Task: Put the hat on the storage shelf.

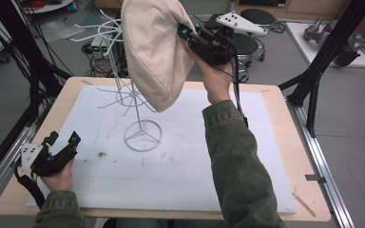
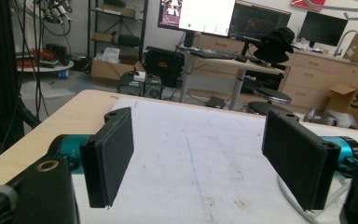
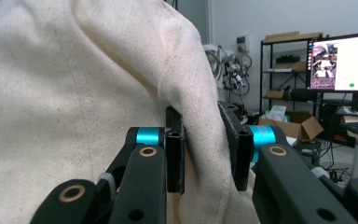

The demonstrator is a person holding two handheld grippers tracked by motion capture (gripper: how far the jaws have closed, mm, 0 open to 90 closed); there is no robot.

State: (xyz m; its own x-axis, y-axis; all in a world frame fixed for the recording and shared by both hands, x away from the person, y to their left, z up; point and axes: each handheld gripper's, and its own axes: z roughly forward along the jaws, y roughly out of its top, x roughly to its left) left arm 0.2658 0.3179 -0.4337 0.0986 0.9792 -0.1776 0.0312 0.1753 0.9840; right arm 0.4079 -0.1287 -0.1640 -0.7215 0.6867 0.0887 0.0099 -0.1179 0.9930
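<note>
- High view: the right gripper (image 1: pixel 186 34) is raised above the far side of the table (image 1: pixel 285 142), its jaws pinching the edge of a cream cloth bag (image 1: pixel 154 52); the bag hangs in the air over a white wire stand (image 1: pixel 135 102), whose ring base rests on the white foam sheet (image 1: pixel 180 161) that covers most of the table; the bag's lower end hides part of the stand's arms; the left gripper (image 1: pixel 64 140) sits low at the near left corner of the sheet, jaws spread, nothing between them.
- Left gripper view: the left gripper (image 2: pixel 209 156) has its two black pads wide apart over the bare foam sheet (image 2: pixel 200 140); a curved bit of the wire stand's base (image 2: pixel 293 203) shows at the lower right.
- Right gripper view: the right gripper (image 3: pixel 207 149) is pressed onto a fold of the cream cloth bag (image 3: pixel 74 102); the cloth bulges between and above the pads.
</note>
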